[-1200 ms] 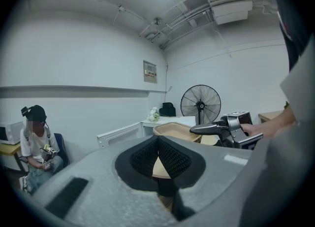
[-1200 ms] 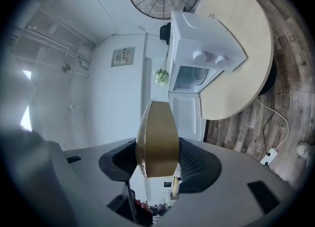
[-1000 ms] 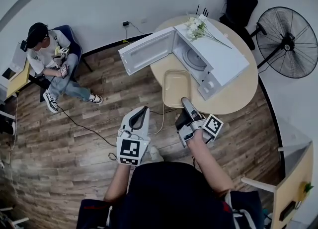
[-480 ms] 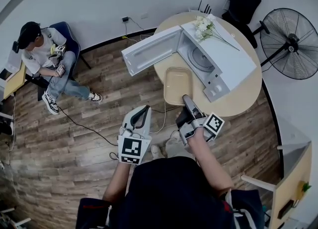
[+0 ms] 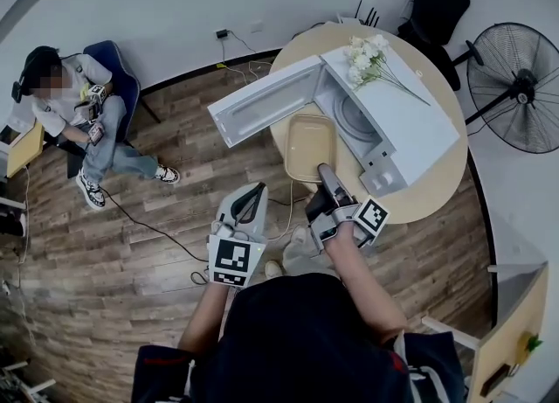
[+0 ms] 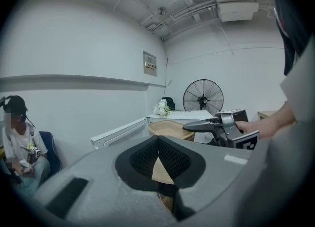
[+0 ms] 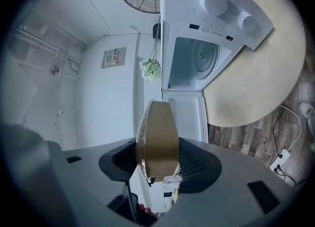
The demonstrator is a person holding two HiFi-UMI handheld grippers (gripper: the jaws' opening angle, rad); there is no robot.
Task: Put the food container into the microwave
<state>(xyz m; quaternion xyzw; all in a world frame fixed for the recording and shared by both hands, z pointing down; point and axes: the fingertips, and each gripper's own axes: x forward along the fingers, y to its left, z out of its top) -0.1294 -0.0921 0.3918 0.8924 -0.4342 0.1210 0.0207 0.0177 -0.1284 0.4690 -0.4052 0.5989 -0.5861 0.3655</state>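
Right gripper (image 5: pixel 324 173): its jaws are clamped on the near short edge of the food container (image 5: pixel 310 142), which stands between the pads in its own view.
Left gripper (image 5: pixel 250 195): jaws closed tip to tip with nothing between them, hanging over the wooden floor (image 5: pixel 131 244), well apart from the work.
Where the container is: out ahead of the right gripper's fingertips, at the table (image 5: pixel 437 193) edge, just beside the microwave (image 5: pixel 410 126) mouth. Whether it touches the tabletop cannot be told.
Long axis: runs straight away from the holding fingers, roughly alongside the front of the oven, not yet pointing into it.
Key relation: the cavity (image 5: pixel 351 120) lies beyond and to the right of the container; the open door (image 5: pixel 262 102) stretches away on its left.
Likely next move: turn the far end rightward and push in, keeping clear of the door.
Nearer hand: the right, by far.
Room: flowers (image 5: pixel 371 56) lie on the oven top, a fan (image 5: pixel 521 86) stands at the right, and a seated person (image 5: pixel 65 100) is far left.
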